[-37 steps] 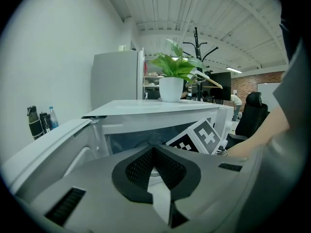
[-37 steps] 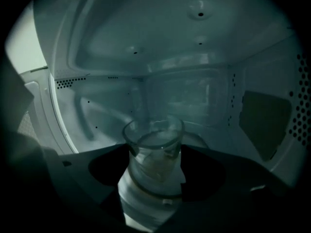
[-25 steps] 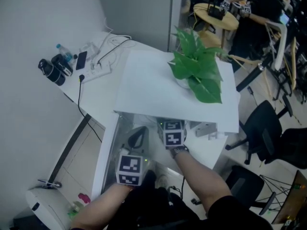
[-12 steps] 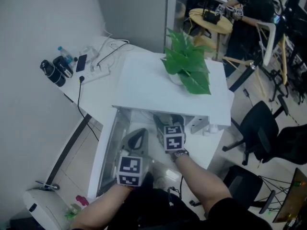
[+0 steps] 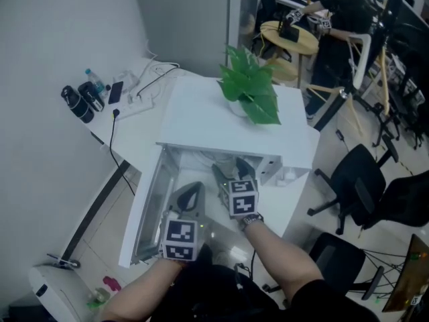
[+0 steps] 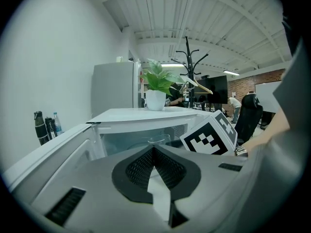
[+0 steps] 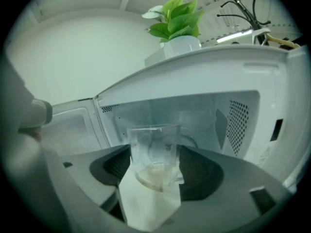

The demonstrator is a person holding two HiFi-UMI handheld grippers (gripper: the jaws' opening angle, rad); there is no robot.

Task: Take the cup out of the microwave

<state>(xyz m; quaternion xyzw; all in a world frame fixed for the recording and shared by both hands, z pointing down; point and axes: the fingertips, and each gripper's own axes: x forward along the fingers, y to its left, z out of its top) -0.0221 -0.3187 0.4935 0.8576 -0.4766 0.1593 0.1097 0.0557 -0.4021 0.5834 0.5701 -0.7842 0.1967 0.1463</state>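
Cup (image 7: pixel 154 149) clamped in your right tool (image 7: pixel 153 168)
Left tool (image 6: pixel 153 150) pinched closed, empty; open microwave (image 7: pixel 233 76) at 12 o'clock.

A white worktop (image 5: pixel 137 139) stands in a corner against a pale wall. A white microwave (image 5: pixel 214 119) sits on its right part, with the door (image 5: pixel 151 210) swung open toward the person. Left of the microwave lies a white power strip (image 5: pixel 137 104), with cables (image 5: pixel 157 69) looping from it toward the wall. At the far left edge stand two dark flasks (image 5: pixel 77 102) and a clear bottle (image 5: pixel 96 81) with a blue cap. A dark phone (image 5: pixel 115 86) is just beside them.
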